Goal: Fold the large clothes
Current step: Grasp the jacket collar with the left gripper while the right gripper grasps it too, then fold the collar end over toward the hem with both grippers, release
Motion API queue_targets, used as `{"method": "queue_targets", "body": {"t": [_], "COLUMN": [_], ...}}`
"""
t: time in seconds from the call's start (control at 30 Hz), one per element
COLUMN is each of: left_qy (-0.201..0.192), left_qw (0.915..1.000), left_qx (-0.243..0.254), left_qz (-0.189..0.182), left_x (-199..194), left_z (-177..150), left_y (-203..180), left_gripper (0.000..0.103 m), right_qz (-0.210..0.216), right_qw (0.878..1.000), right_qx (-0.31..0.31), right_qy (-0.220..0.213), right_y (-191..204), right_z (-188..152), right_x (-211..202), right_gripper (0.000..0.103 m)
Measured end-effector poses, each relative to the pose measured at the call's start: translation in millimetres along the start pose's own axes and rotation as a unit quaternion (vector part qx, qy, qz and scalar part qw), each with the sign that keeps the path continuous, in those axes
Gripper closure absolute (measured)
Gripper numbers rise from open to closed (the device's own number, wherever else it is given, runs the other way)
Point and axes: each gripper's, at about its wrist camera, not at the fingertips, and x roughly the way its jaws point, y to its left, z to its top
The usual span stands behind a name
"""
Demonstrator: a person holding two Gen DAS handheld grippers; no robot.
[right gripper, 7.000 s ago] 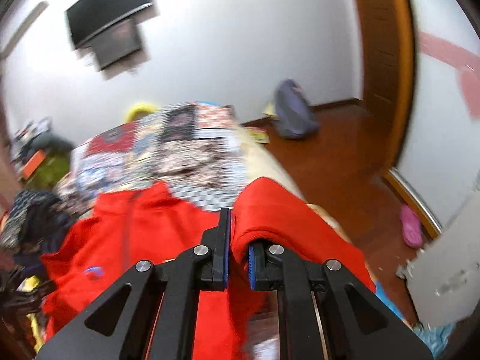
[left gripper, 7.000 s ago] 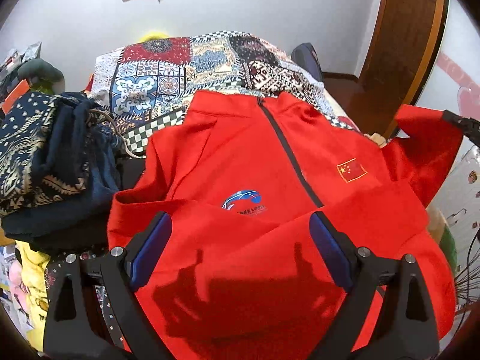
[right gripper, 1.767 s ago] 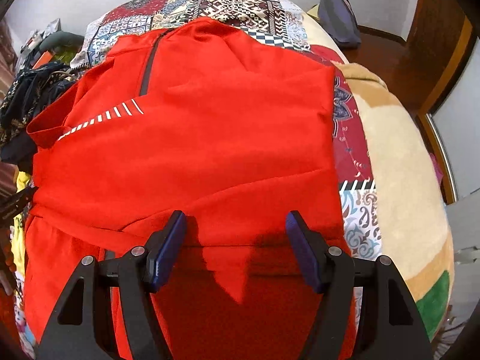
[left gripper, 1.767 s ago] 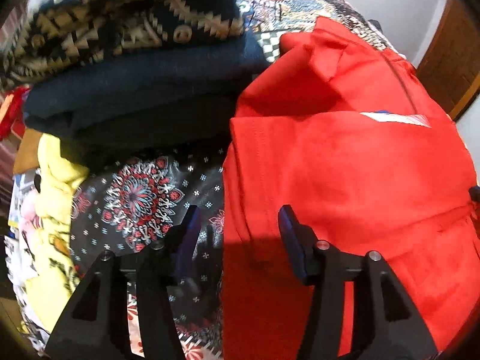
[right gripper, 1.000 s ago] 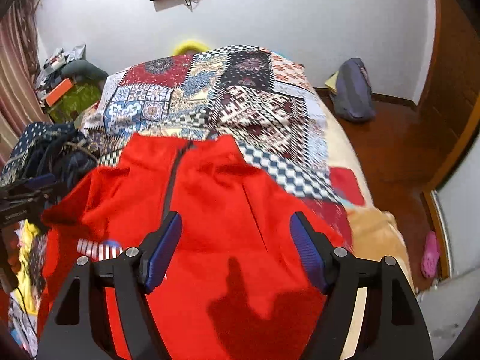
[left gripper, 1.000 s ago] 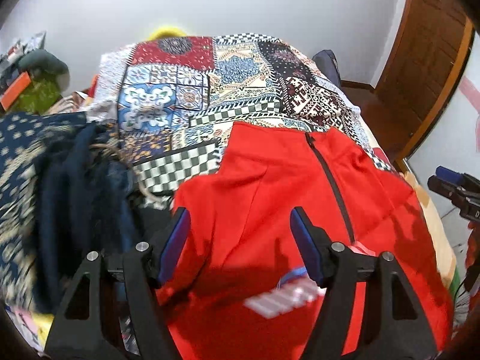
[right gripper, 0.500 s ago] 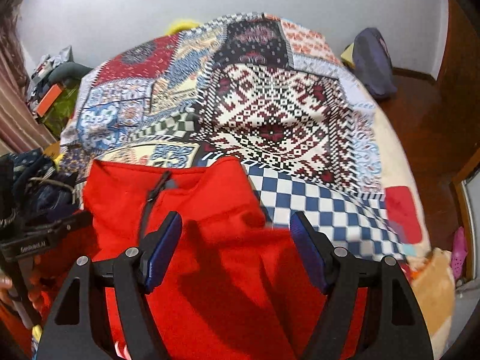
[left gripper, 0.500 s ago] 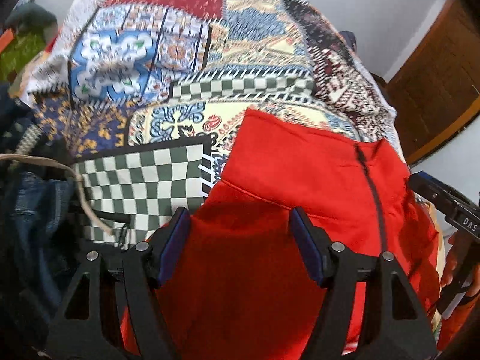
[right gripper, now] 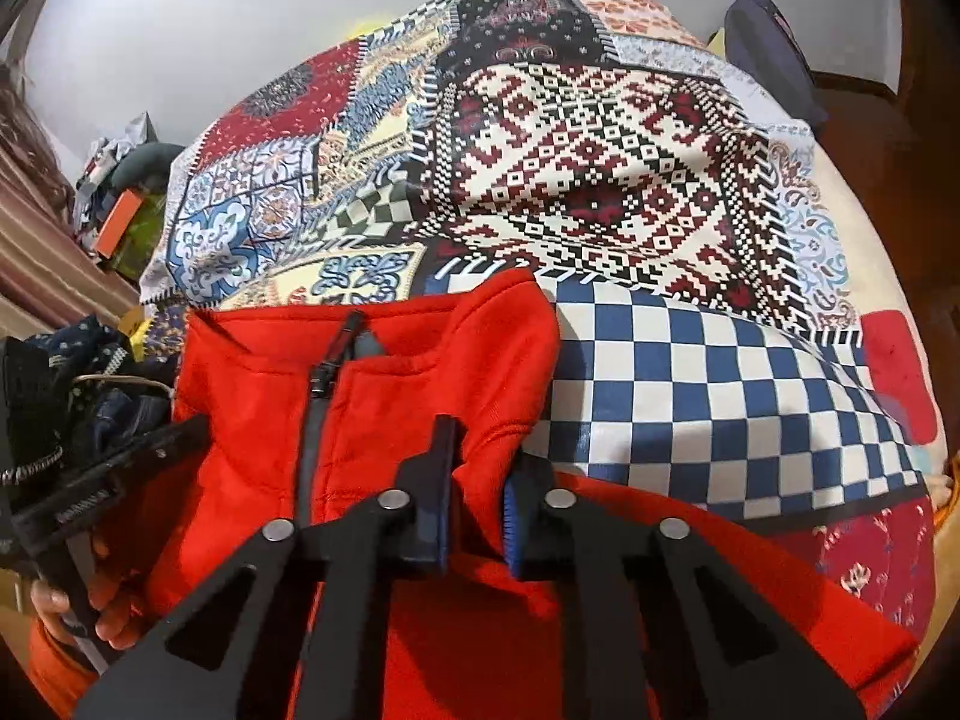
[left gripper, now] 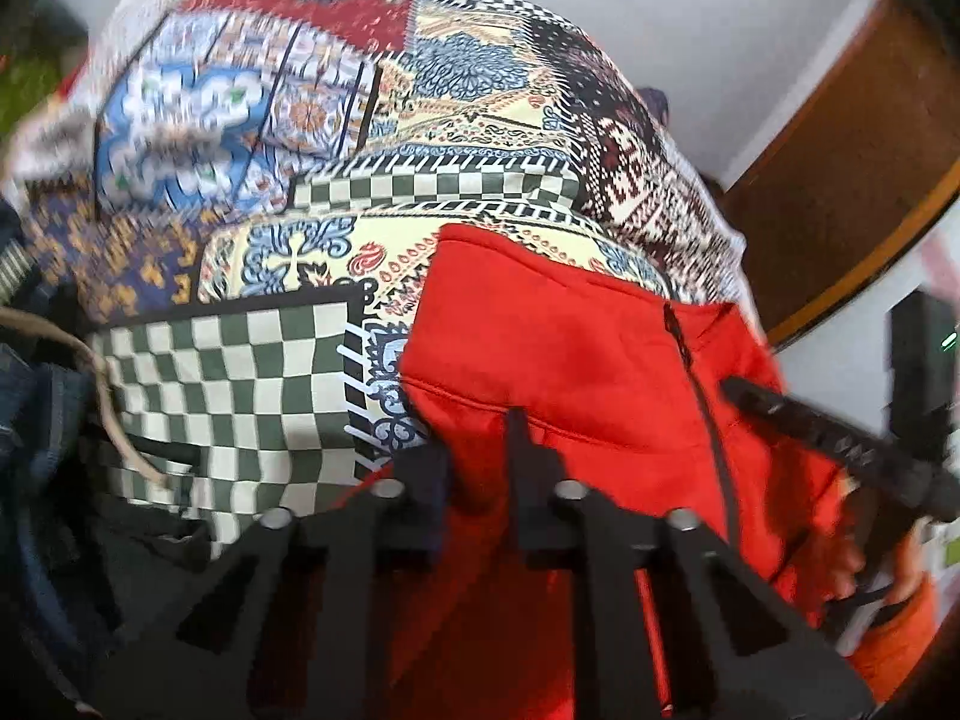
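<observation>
A red zip-up jacket lies on the bed, collar toward the far side, with its dark zipper running down the middle. My left gripper is at the jacket's left shoulder just below the collar seam, its jaws closing with a ridge of red fabric pinched between the pads. My right gripper is at the right shoulder of the jacket, jaws closing, a fold of red cloth squeezed between its blue pads. Each view shows the other gripper and the hand holding it at the picture's edge.
A patchwork bedspread covers the bed beyond the collar. A heap of dark clothes lies to the left of the jacket. A backpack sits on the floor by the far wall, and a wooden door stands at the right.
Both grippers dropped from above the jacket to its shoulders near the collar. Their jaws, wide apart half a second ago, have closed onto red fabric.
</observation>
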Motion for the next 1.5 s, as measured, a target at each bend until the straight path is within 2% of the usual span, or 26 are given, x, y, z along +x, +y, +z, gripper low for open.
{"method": "queue_targets", "body": {"t": [0.1,0.17,0.4,0.53,0.67,0.83,1.03,1.13,1.33,1.43,1.5], "left_qy": [0.000,-0.006,-0.053,-0.071,-0.076,-0.067,-0.017,0.005,0.017,0.016,0.008], "left_qw": [0.9997,0.9997,0.9958,0.9919,0.9900,0.9893,0.9922,0.9915,0.9870,0.9857,0.9869], "left_qx": [0.021,0.023,0.063,0.092,0.111,0.125,0.117,0.127,0.159,0.164,0.156], "left_qz": [0.009,-0.010,-0.041,-0.050,-0.043,-0.035,-0.039,-0.025,0.020,0.037,0.039], "left_x": [-13,-32,-124,-172,-200,-212,-192,-180,-176,-185,-196], "left_z": [-5,-10,-32,-64,-110,-166,-226,-250,-281,-285,-284], "left_y": [-11,-17,-47,-61,-68,-68,-61,-60,-61,-57,-52], "left_gripper": [0.097,0.097,0.097,0.097,0.097,0.097,0.097,0.097,0.096,0.088,0.074], "right_qz": [-0.007,-0.008,-0.007,0.003,0.019,0.018,0.001,-0.006,-0.036,-0.040,-0.050], "right_qw": [1.000,0.999,0.993,0.991,0.990,0.990,0.994,0.996,0.995,0.996,0.996], "right_qx": [-0.016,-0.032,-0.077,-0.096,-0.107,-0.117,-0.103,-0.091,-0.090,-0.075,-0.062], "right_qy": [-0.019,-0.035,-0.085,-0.095,-0.092,-0.076,-0.035,-0.013,0.016,0.041,0.045], "right_y": [7,14,40,52,64,72,61,53,43,32,23], "right_z": [-4,-9,-36,-60,-96,-147,-205,-224,-250,-253,-253], "right_x": [-25,-44,-127,-158,-182,-192,-178,-168,-169,-171,-178], "right_gripper": [0.095,0.096,0.096,0.096,0.096,0.096,0.096,0.095,0.085,0.084,0.083]}}
